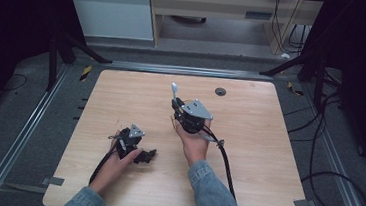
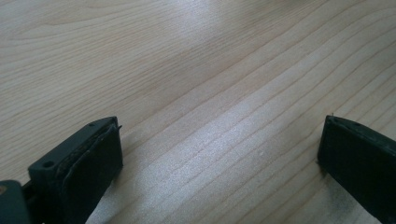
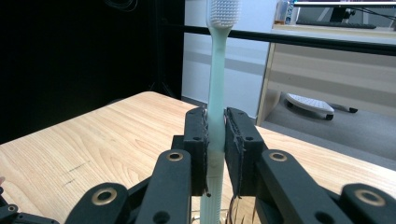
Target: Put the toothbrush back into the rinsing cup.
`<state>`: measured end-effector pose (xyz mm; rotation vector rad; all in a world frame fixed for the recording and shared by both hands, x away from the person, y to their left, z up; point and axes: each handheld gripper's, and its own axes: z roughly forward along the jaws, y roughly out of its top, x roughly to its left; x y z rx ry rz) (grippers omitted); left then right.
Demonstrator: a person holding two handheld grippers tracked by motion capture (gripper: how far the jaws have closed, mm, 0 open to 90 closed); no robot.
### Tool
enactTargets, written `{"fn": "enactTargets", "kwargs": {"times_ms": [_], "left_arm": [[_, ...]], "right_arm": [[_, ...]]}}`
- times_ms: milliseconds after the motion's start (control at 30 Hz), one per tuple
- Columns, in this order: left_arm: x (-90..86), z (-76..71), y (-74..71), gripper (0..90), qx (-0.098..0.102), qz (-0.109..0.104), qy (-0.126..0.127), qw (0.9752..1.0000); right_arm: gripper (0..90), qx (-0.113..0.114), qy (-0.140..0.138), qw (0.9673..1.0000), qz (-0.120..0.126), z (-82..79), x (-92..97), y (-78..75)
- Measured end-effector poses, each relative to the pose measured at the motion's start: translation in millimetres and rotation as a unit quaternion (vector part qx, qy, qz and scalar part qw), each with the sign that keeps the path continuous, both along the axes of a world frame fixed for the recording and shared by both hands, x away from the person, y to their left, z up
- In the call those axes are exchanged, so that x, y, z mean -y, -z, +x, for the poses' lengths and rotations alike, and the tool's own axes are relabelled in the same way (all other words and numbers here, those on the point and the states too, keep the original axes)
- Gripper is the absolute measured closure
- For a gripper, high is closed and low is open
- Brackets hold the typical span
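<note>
Above the table (image 1: 121, 92), near its middle, we hold the right gripper (image 1: 174, 106) raised, its jaws clamped on a toothbrush (image 1: 174, 93). From the right gripper view we see the pale green toothbrush (image 3: 215, 93) standing upright between the two black pads, its white bristled head at the top and its handle running down past the jaws. Our right hand (image 1: 193, 145) grips the tool from below, with the cable trailing back toward the table's near edge. Nearer to us and to the left, our left hand (image 1: 115, 165) rests the left gripper (image 1: 147, 155) low on the wood. From the left gripper view its jaws stand wide apart, with bare wood grain between them.
</note>
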<state>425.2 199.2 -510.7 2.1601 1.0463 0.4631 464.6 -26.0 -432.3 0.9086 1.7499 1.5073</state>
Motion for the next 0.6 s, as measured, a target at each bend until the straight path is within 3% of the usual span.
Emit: {"fn": "enactTargets", "kwargs": {"times_ms": [367, 600], "left_arm": [[0.0, 0.0, 0.0, 0.0, 0.000, 0.000, 0.000, 1.0000], [0.0, 0.1, 0.0, 0.0, 0.000, 0.000, 0.001, 1.0000]], "right_arm": [[79.4, -0.004, -0.002, 0.9999, 0.010, -1.7, -0.1, 8.0], [79.4, 0.000, -0.006, 1.0000, 0.004, -2.1, -1.5, 11.3]]}}
